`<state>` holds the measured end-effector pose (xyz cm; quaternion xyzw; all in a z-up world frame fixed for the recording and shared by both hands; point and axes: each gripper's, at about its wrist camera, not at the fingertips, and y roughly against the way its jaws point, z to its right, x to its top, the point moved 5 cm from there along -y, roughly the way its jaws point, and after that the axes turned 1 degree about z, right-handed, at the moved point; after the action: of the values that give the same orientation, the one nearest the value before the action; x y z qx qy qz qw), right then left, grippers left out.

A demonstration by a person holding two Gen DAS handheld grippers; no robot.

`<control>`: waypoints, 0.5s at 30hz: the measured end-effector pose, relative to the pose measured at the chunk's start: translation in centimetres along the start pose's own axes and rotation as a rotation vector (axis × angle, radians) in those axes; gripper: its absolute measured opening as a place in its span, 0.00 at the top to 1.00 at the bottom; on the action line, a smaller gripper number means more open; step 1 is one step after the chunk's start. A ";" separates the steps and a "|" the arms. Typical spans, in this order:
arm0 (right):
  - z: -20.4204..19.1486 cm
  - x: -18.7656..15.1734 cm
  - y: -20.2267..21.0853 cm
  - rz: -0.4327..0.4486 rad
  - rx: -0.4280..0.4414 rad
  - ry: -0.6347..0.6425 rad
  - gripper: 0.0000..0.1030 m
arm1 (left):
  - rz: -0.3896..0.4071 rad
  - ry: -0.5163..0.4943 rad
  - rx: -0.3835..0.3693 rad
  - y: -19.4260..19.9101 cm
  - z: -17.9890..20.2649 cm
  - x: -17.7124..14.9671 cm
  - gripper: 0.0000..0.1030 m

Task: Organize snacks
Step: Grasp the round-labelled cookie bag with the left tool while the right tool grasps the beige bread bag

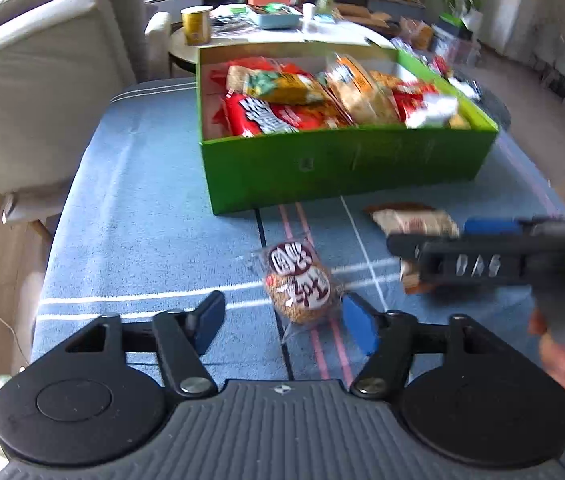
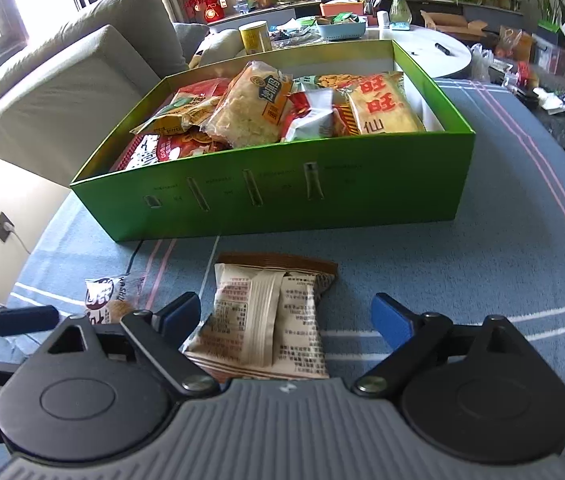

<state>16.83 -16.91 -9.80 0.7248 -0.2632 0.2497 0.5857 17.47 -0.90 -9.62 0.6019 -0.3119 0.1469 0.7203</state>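
A green box (image 1: 342, 160) (image 2: 282, 196) full of snack packets stands on the blue striped cloth. A round brown snack packet (image 1: 298, 284) lies in front of my left gripper (image 1: 282, 320), which is open with the packet just ahead of its fingertips. It shows at the left edge of the right wrist view (image 2: 108, 296). A beige and brown packet (image 2: 266, 316) (image 1: 410, 222) lies between the open fingers of my right gripper (image 2: 288, 316), untouched. The right gripper appears in the left wrist view (image 1: 482, 256), over that packet.
A grey sofa (image 2: 70, 92) stands to the left. Beyond the box is a round white table (image 2: 434, 50) with a yellow can (image 2: 256, 36), a blue basket and clutter. Potted plants line the back. Bags and boxes sit on the floor at right.
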 end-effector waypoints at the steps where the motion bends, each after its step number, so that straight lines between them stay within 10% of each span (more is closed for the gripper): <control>1: -0.2 -0.1 -0.1 -0.001 -0.005 0.013 0.21 | 0.004 0.026 0.005 -0.1 -0.1 0.2 0.32; 15: 0.6 0.9 2.9 0.100 0.025 0.035 0.22 | -0.028 -0.005 0.094 -3.7 2.5 0.3 0.39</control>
<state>15.52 -18.06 -7.22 0.7136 -0.2856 0.2944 0.5679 19.22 -4.17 -12.11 0.6399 -0.2978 0.1497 0.6924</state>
